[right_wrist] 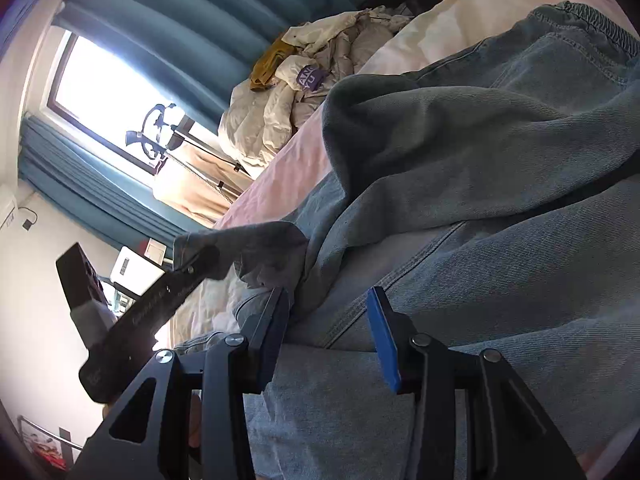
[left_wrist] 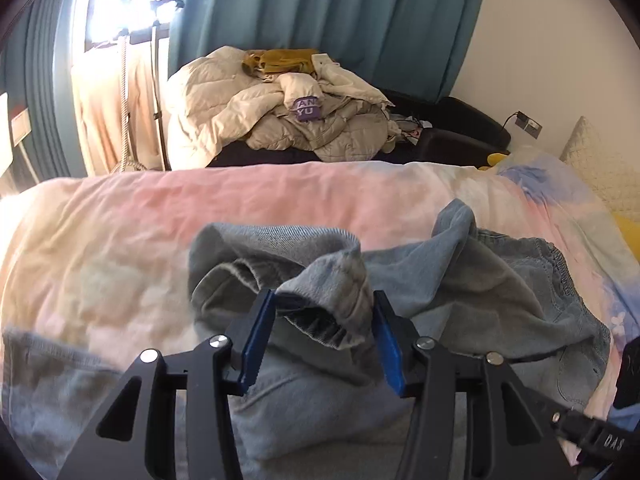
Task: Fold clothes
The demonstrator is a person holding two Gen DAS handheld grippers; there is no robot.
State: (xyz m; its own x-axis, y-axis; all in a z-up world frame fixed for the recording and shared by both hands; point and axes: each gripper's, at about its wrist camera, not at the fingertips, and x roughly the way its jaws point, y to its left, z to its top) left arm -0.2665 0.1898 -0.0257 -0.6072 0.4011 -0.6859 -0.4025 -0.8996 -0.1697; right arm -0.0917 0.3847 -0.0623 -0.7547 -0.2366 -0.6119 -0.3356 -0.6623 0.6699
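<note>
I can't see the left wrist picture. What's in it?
A hand-held gripper with blue pads pinches a bunched hem of blue jeans lying on a pink bedspread. Behind are a pile of pale coats and teal curtains.

The jeans (left_wrist: 460, 292) are light blue denim with an elastic waistband, lying rumpled and partly doubled over. A bunched fold with a frayed hem sits between the left jaws, raised above the rest. In the right wrist view a seamed stretch of the jeans (right_wrist: 480, 240) runs between the right jaws and spreads beyond them.
</note>
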